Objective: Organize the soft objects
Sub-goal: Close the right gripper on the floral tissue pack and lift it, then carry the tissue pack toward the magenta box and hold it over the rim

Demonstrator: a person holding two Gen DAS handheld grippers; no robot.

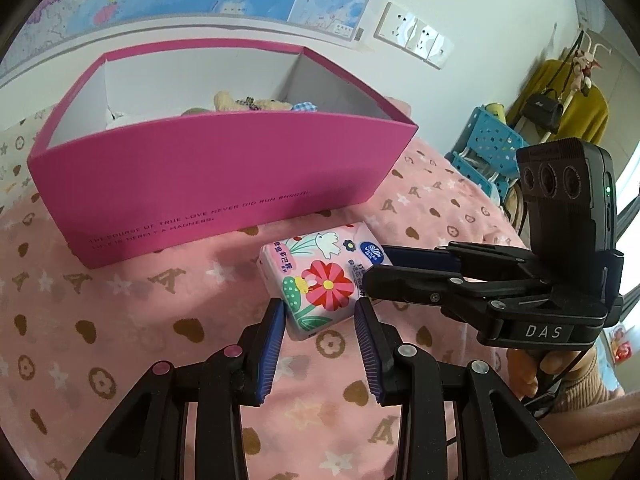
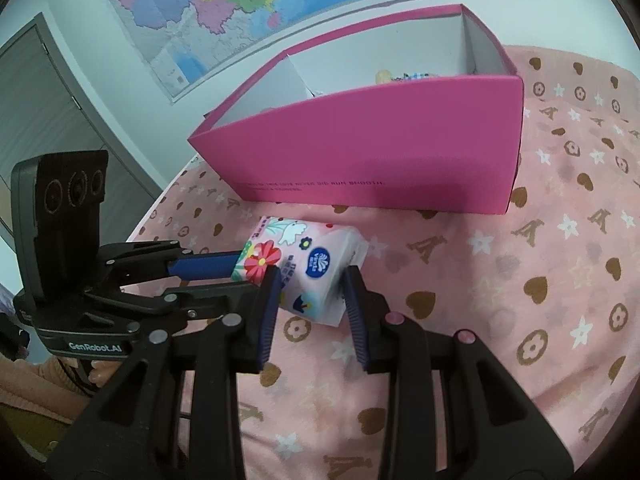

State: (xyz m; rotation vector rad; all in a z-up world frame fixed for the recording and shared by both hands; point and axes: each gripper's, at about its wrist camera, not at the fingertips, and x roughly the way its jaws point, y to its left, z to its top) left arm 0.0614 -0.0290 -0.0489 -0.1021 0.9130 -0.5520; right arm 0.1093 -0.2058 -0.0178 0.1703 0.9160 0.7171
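A flower-print tissue pack (image 1: 320,280) (image 2: 308,264) lies tilted on the pink blanket (image 1: 140,320) just in front of the pink box (image 1: 224,176) (image 2: 380,148). My left gripper (image 1: 320,306) is shut on the pack's near end, with a blue pad on each side. From the right, my right gripper (image 2: 311,280) is shut on the other end, and its pads press the pack's sides. Each gripper shows in the other's view: the right gripper (image 1: 376,266) and the left gripper (image 2: 244,276). Plush toys (image 1: 248,104) (image 2: 386,77) lie inside the box.
The box stands against the wall under a map (image 2: 240,0). A blue plastic rack (image 1: 490,140) and a yellow garment (image 1: 560,100) stand beyond the bed's right edge. A grey door (image 2: 48,120) is at left. A hand (image 1: 532,368) holds the right gripper.
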